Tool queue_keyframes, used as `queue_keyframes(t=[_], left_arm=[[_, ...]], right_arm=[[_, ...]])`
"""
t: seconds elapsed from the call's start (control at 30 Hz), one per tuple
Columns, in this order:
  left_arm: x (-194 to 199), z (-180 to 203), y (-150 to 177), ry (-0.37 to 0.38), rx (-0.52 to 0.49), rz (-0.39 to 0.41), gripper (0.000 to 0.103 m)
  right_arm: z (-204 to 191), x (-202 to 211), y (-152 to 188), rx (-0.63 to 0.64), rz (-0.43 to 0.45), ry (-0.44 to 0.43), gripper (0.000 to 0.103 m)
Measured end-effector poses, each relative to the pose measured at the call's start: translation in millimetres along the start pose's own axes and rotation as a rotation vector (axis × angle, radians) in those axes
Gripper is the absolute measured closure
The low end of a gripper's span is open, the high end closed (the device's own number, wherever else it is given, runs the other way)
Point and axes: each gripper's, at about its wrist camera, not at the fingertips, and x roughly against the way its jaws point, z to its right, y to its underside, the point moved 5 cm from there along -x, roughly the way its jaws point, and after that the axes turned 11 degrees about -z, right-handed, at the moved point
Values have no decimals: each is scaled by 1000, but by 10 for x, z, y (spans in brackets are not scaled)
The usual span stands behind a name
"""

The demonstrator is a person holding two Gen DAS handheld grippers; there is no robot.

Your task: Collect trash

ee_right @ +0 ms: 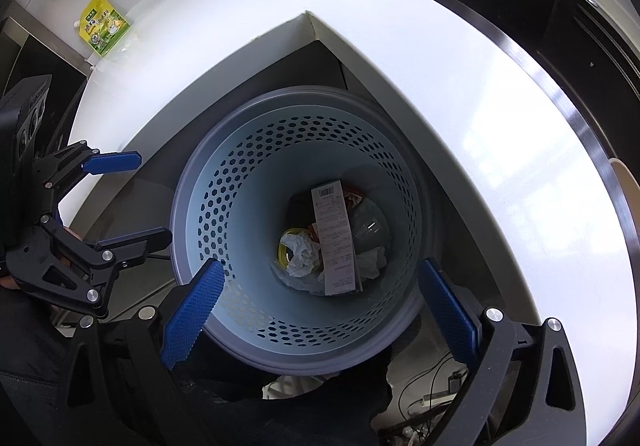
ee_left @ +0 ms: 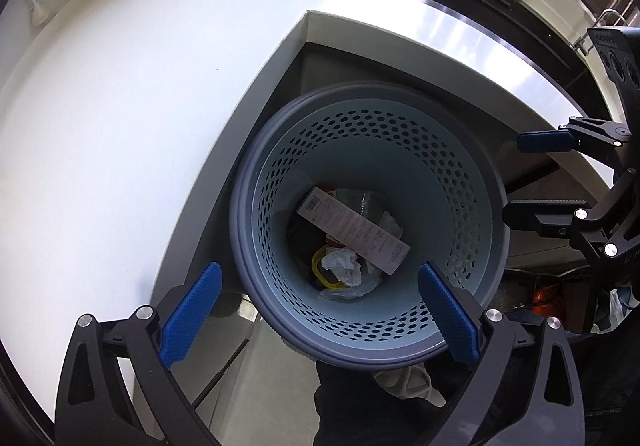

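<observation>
Both spread wide, empty: left gripper (ee_left: 320, 310) and right gripper (ee_right: 320, 310) above the bin (ee_left: 256, 181). Inside, receipt (ee_left: 354, 232) and crumpled paper (ee_left: 342, 264): light, limp, best pinched at an edge. Farther off, green packet (ee_right: 105, 30) on counter (ee_right: 460, 93).

The receipt (ee_left: 354, 234) covers the trash beneath it; its print is too small to read. The bin's (ee_right: 240, 342) six o'clock rim hides behind dark clothing.
</observation>
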Motion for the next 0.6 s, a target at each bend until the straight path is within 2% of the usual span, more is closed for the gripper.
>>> queue_keyframes(t=[0.6], left_arm=[[52, 97, 27, -13, 1, 15, 7]], right_arm=[[-10, 36, 43, 9, 6, 1, 10]])
